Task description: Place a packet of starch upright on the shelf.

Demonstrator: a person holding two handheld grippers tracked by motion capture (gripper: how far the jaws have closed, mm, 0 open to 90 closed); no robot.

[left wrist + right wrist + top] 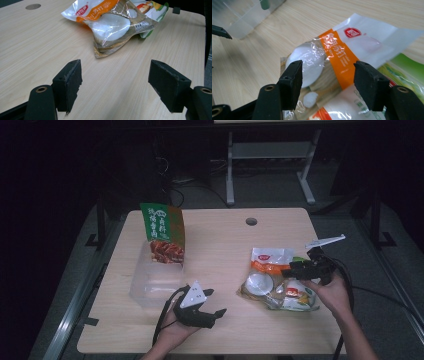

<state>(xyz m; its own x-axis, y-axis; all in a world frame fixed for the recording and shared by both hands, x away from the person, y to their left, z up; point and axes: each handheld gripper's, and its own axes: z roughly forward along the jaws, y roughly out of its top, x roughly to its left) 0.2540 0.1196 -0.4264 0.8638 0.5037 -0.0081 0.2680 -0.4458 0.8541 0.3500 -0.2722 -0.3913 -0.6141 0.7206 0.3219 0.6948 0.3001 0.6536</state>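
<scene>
Left gripper (209, 304) sits nearest, low at the table's near edge, black jaws spread wide with bare light-wood tabletop (37, 50) between them, gripping nothing. Right gripper (294, 271) hangs over the snack pile at the table's right side, jaws apart and straddling the clear orange-banded packet of white round buns (329, 60); pads not pressing it as far as I can see, so nothing grasped. That packet lies on top of a green-and-white printed plastic pouch (409, 72), both flat on the wood, touching. Clear plastic storage box (152, 280) stands left of centre, just beyond the left gripper. Green-and-red foil snack bag (162, 232) stands upright at its far end.
</scene>
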